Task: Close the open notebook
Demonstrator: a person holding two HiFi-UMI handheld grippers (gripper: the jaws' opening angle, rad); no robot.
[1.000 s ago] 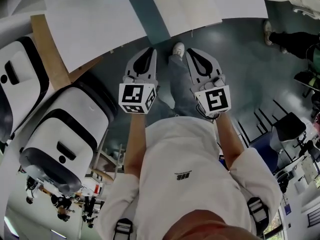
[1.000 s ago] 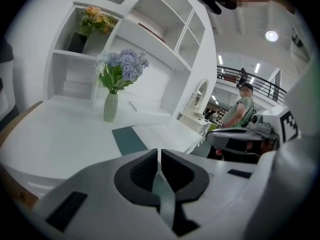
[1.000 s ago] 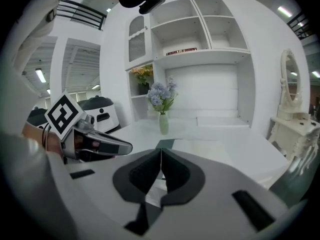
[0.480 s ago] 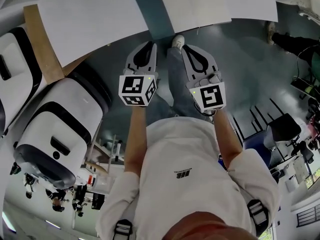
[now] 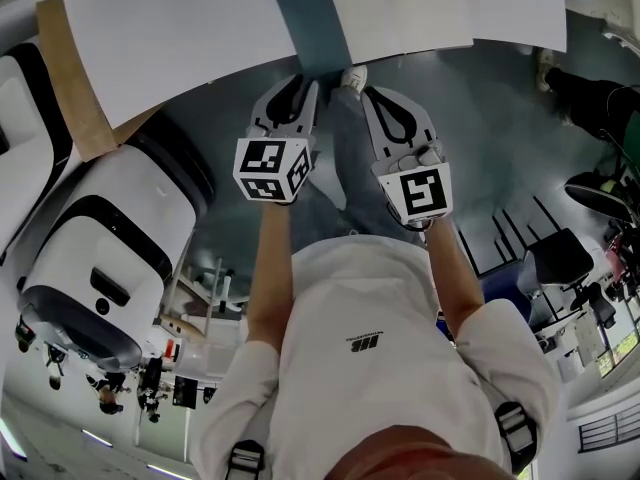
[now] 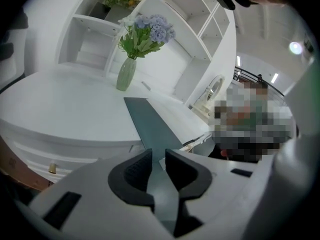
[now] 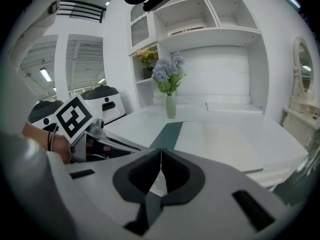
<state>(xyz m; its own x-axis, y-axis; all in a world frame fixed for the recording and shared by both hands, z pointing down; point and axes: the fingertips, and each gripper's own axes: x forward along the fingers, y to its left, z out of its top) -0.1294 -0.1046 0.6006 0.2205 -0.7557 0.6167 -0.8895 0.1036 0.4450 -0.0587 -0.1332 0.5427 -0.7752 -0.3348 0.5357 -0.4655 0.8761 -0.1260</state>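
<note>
Walls: white built-in shelving covers the back wall, most compartments bare.
Floor: dark grey floor with a slight sheen.
Furniture: curved white table; oval mirror off to one side; rounded white units with black trim beside the table.
Decor: pale green vase of blue flowers, standing on the table near the shelves.
Light: ceiling strip lamp; bright, even light.

White tee, grey claws, perhaps straps

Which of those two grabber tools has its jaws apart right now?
The left gripper: a narrow gap shows between its jaws, while those of the right gripper touch at the tips.
</note>
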